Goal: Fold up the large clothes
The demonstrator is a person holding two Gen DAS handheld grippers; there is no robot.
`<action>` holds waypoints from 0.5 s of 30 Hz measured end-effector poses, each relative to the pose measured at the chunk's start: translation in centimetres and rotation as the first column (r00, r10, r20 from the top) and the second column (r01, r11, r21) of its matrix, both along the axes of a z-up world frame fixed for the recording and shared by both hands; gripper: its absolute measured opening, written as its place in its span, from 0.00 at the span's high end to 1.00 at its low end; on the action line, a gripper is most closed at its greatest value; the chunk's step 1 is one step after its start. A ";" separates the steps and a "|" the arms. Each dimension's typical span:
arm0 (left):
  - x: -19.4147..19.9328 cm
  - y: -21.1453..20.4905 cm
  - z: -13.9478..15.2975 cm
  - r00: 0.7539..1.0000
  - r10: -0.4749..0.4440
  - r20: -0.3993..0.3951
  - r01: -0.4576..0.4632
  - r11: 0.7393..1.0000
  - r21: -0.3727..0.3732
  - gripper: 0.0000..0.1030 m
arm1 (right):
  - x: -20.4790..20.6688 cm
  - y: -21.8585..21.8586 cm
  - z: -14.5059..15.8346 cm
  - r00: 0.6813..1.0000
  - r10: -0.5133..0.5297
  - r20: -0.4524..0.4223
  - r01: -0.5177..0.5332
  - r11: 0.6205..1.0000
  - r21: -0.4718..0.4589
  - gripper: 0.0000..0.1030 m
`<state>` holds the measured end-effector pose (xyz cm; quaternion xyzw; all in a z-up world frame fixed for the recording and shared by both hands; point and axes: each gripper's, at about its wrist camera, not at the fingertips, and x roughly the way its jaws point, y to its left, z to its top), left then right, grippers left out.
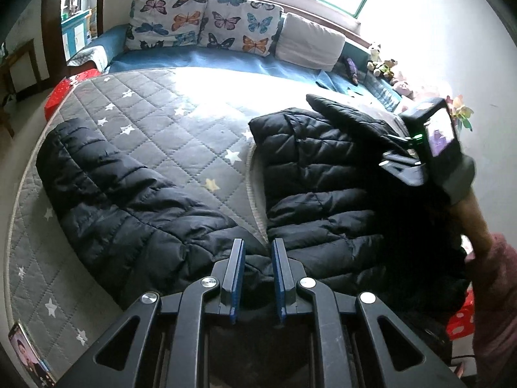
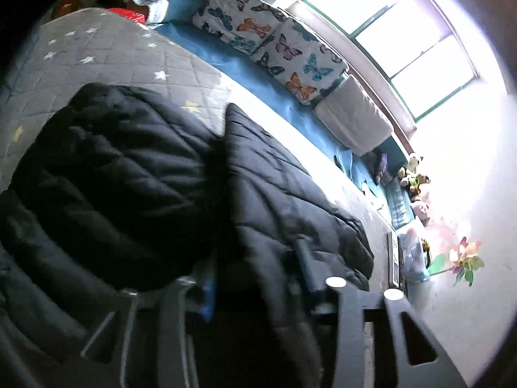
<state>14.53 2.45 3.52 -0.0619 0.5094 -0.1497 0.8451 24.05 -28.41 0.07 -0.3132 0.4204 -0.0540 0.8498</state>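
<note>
Our left hand-held gripper (image 1: 257,252) had its blue-padded jaws drawn close, pinching a fold of the black puffer jacket (image 1: 135,207) at the near edge of the bed, where the two dark halves of the garment met. Our right hand-held gripper (image 2: 255,268) was blurred in its own view, but black quilted cloth ran between its fingers and the jaws looked pressed together on that cloth; in the left view it showed at the far right, raised over the jacket's right half, with a gloved hand (image 1: 458,177) behind it. The jacket lay spread on the grey star-patterned quilt (image 1: 181,123), one half reaching left, the other right, with quilt showing between them; a flap of the right half (image 1: 342,113) stood lifted off the bed. Beyond were the blue sheet (image 1: 206,61) and butterfly pillows (image 1: 200,22) under the window. We judged that the step in hand was the first fold, bringing the right side across the body. The next move would call for carrying the lifted cloth leftward while the left grip anchored the hem, then laying it flat without bunching.
</note>
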 end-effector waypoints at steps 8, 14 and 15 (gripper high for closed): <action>0.6 -1.2 -0.5 1.000 0.004 -0.021 -0.004 1.000 -0.004 0.82 | -4.1 -11.2 8.4 0.959 -0.230 0.164 0.209 0.969 0.134 0.75; 0.7 -3.2 0.2 1.000 -0.025 -0.012 0.025 1.000 0.010 0.82 | -9.1 -21.6 11.2 0.875 -0.438 0.205 0.398 0.893 0.209 0.76; 0.7 -3.4 0.2 1.000 -0.027 -0.012 0.027 1.000 0.012 0.82 | -9.6 -22.5 11.2 0.864 -0.462 0.202 0.418 0.880 0.227 0.76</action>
